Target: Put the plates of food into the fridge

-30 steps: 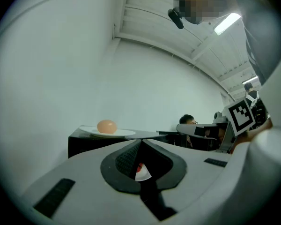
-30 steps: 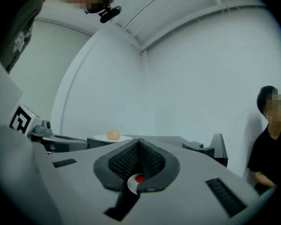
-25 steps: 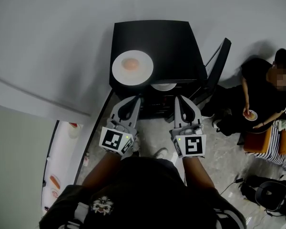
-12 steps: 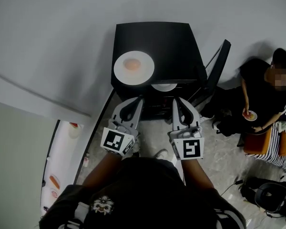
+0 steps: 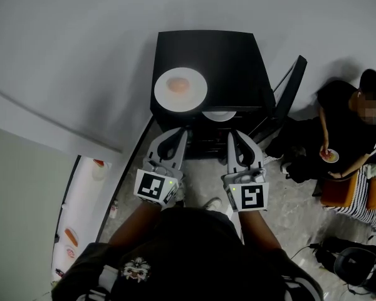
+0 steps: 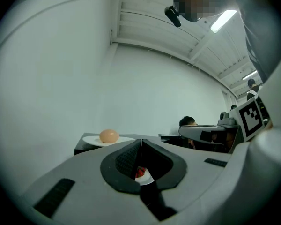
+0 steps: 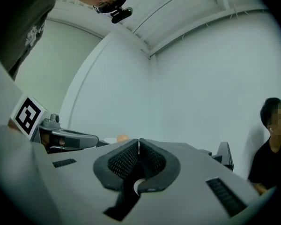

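A white plate (image 5: 180, 88) with a round tan piece of food lies on top of the small black fridge (image 5: 232, 55). In the left gripper view the same plate (image 6: 107, 139) shows ahead to the left. A second white plate (image 5: 219, 115) peeks out from inside the fridge, under its top edge. Through the left gripper's jaw window I see that plate with red food (image 6: 141, 174). The fridge door (image 5: 289, 89) stands open to the right. My left gripper (image 5: 183, 130) and right gripper (image 5: 230, 133) hang side by side just before the fridge opening. Both are shut and hold nothing.
A person sits at the right holding a small plate (image 5: 329, 155). A pale wall runs behind and left of the fridge. A white shelf with small items (image 5: 81, 212) is at the lower left. A dark bag (image 5: 354, 262) and cable lie on the floor at lower right.
Both grippers stay shut and in place. Only the head view has shifted slightly, so the fridge sits a little further right in the picture.
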Motion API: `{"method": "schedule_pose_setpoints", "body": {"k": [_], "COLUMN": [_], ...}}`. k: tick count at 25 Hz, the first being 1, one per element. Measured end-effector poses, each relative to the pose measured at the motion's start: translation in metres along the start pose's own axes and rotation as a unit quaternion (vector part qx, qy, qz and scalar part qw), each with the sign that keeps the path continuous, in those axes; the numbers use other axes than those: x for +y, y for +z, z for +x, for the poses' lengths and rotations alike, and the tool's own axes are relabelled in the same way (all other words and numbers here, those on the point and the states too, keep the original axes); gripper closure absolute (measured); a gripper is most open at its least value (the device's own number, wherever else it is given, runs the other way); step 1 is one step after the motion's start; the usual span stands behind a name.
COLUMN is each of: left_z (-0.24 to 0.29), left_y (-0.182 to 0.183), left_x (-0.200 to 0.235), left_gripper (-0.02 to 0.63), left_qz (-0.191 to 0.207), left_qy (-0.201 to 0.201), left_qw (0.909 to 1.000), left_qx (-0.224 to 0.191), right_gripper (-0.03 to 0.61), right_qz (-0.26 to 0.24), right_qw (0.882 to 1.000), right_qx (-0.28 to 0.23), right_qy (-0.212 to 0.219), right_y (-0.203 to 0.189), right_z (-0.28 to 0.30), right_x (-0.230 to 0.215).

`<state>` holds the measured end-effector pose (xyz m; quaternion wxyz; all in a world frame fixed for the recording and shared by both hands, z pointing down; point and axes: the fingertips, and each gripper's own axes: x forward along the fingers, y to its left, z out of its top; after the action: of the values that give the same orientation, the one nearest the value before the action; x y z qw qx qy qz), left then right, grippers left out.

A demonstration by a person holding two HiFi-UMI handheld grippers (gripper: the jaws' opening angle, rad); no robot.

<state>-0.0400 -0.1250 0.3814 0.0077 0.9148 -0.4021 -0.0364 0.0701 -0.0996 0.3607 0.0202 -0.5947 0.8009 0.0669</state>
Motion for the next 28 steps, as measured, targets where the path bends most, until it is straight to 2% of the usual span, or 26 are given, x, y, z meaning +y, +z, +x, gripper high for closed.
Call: {"method": "schedule_pose_setpoints", "body": {"k": [4,7,12,14,16,18,19,20,21,23,24,25,26,28], "left_z": [0.0,-0.001,-0.003,-0.004,-0.003,-0.002,-0.001,-0.001,0.0,0.005,0.008,0.011,0.012,0.017], "left_y": [-0.002,-0.009,-0.002,0.003,0.004,0.0,-0.004,-0.009,-0.014,-0.018,-0.018,-0.018,-0.018,-0.018], "left_x": [0.004,0.01,0.023,0.03,0.037,0.045,0.049,0.053,0.056,0.056,0.056,0.055,0.056,0.056], "left_gripper": [0.591,0.591,0.581,0.476,0.438,0.422,0.422,0.422,0.421,0.422,0.42,0.421,0.42,0.42], "left_qz": [-0.005,-0.028,-0.12,-0.165,-0.225,-0.301,-0.347,-0.396,-0.447,-0.545,-0.581,-0.603,-0.616,-0.63], "left_qy": [0.012,0.015,0.038,0.049,0.055,0.059,0.061,0.063,0.065,0.056,0.047,0.042,0.039,0.037], "left_qw": [0.9999,0.9993,0.9921,0.9849,0.9726,0.9512,0.9353,0.9154,0.8917,0.8351,0.8103,0.7939,0.7842,0.7728], "left_qx": [0.009,0.019,0.0,-0.013,-0.025,-0.032,-0.033,-0.032,-0.031,-0.046,-0.057,-0.064,-0.066,-0.067], "right_gripper": [0.552,0.552,0.552,0.552,0.552,0.552,0.552,0.552,0.552,0.552,0.552,0.552,0.552,0.552], "right_qz": [-0.008,-0.008,-0.005,-0.001,0.001,0.003,0.003,0.003,0.003,0.004,0.003,0.003,0.002,0.002], "right_qw": [1.0,1.0,1.0,1.0,1.0,1.0,1.0,0.999,0.999,0.999,0.999,0.999,0.999,1.0], "right_qx": [-0.021,-0.023,-0.016,-0.016,-0.015,-0.014,-0.014,-0.014,-0.015,-0.015,-0.014,-0.013,-0.012,-0.01], "right_qy": [0.004,0.008,0.017,0.019,0.021,0.025,0.027,0.028,0.029,0.03,0.031,0.031,0.031,0.03], "right_y": [0.007,0.005,0.001,0.0,-0.001,-0.003,-0.004,-0.004,-0.004,-0.004,-0.005,-0.006,-0.007,-0.008], "right_z": [-0.002,-0.001,-0.004,-0.004,-0.005,-0.005,-0.005,-0.005,-0.005,-0.007,-0.008,-0.009,-0.01,-0.011], "right_x": [0.006,0.008,0.01,0.011,0.011,0.012,0.013,0.013,0.013,0.013,0.013,0.012,0.011,0.009]}}
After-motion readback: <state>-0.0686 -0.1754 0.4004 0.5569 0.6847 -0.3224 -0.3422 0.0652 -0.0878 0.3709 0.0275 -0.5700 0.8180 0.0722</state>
